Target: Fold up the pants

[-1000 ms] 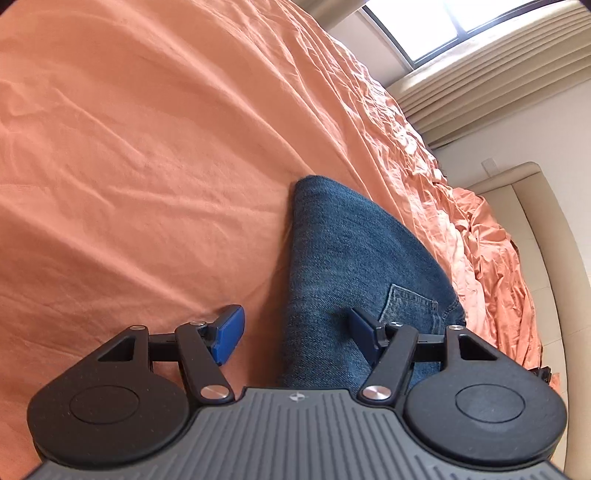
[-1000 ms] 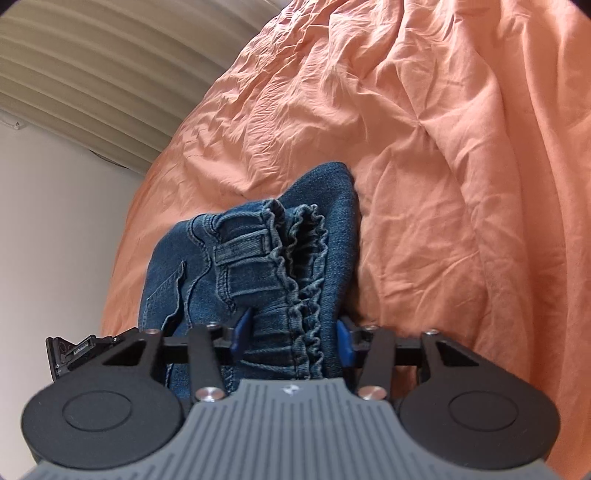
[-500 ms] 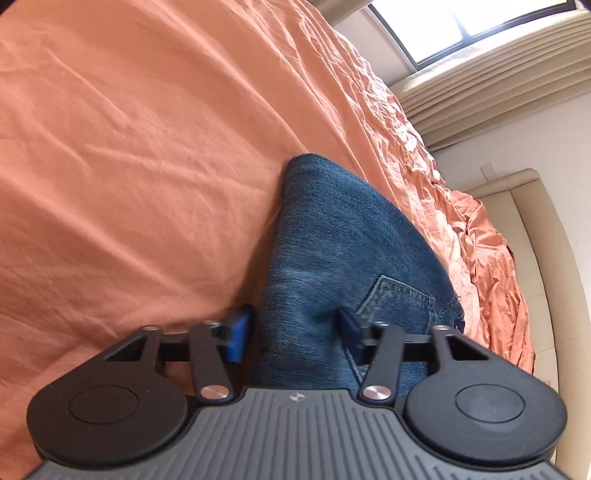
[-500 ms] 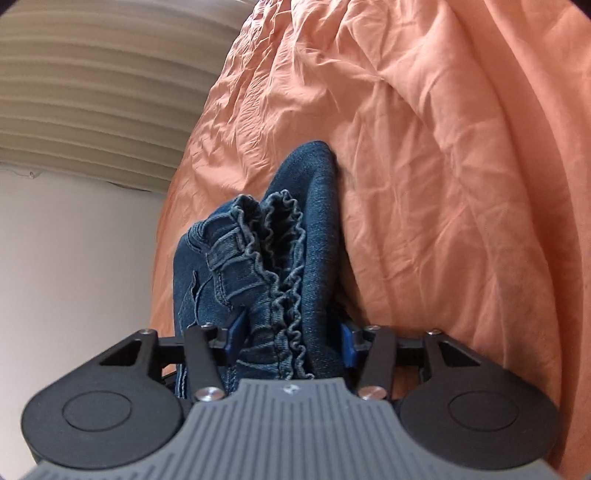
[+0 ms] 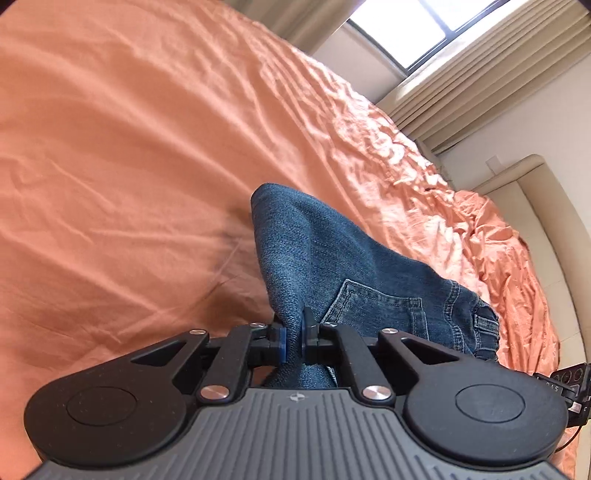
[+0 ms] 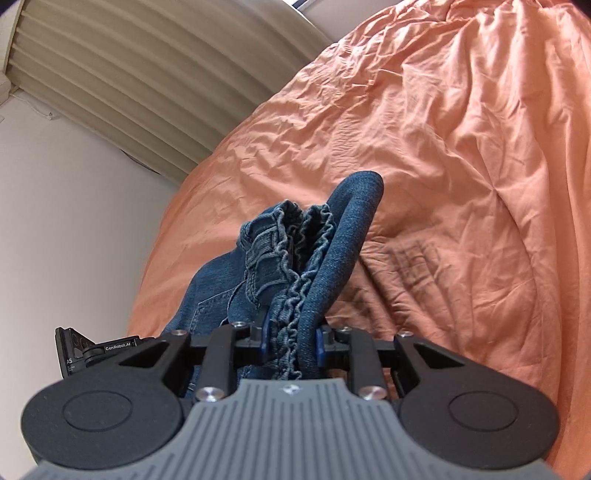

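Note:
Blue denim pants (image 5: 332, 266) are folded into a thick bundle over an orange bedsheet (image 5: 129, 147). My left gripper (image 5: 292, 338) is shut on the bundle's folded edge, beside the back pocket (image 5: 380, 306). My right gripper (image 6: 290, 341) is shut on the pants (image 6: 295, 266) at the gathered elastic waistband and the fold around it. The bundle looks lifted off the sheet, its far fold (image 6: 364, 184) hanging free. The other gripper's body (image 6: 92, 349) shows at the left of the right wrist view.
The rumpled orange sheet (image 6: 461, 166) covers the whole bed. A beige padded headboard (image 5: 535, 206) runs along the right. Beige curtains (image 6: 147, 74) and a window (image 5: 406, 29) stand beyond the bed's far edge. A white wall (image 6: 55, 221) lies to the left.
My left gripper closed from wide open onto the folded edge. My right gripper tightened on the waistband. Both raised the bundle and the views tilted up toward the curtains and window.

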Action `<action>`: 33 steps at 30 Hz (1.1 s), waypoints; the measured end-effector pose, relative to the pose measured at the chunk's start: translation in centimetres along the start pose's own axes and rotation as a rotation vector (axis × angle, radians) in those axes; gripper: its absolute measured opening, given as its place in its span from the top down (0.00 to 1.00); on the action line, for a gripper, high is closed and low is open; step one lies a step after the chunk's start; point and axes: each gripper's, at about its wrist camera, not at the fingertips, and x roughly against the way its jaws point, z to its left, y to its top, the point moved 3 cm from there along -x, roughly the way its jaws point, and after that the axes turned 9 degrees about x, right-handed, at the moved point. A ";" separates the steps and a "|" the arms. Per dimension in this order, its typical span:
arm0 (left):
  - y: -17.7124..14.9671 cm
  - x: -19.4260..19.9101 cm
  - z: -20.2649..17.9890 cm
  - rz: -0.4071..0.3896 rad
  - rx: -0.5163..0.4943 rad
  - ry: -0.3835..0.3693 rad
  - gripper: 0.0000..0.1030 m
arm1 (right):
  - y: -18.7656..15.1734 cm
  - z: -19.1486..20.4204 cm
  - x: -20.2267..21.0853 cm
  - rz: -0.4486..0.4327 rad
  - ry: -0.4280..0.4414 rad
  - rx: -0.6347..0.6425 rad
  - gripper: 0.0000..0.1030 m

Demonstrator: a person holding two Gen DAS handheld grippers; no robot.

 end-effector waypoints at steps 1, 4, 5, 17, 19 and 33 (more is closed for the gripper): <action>0.2 1.3 -0.2 -0.009 -0.006 -0.008 0.94 | 0.1 1.0 0.5 -0.005 0.005 0.012 0.82; 0.8 5.6 -0.6 -0.039 -0.037 -0.014 0.94 | 0.3 5.8 1.5 -0.020 0.029 0.067 0.82; 1.1 7.2 -0.8 -0.050 -0.049 -0.010 0.94 | 0.3 7.4 1.7 -0.023 0.038 0.080 0.82; 6.0 28.2 2.0 -0.219 -0.209 0.172 0.94 | -2.1 27.4 -4.4 -0.025 0.233 0.170 0.82; 6.5 30.6 3.5 -0.240 -0.216 0.209 0.94 | -3.1 30.0 -6.5 -0.012 0.264 0.177 0.82; 7.3 27.4 19.3 -0.179 -0.120 0.310 0.94 | -11.8 31.2 -23.5 0.194 0.239 0.125 0.82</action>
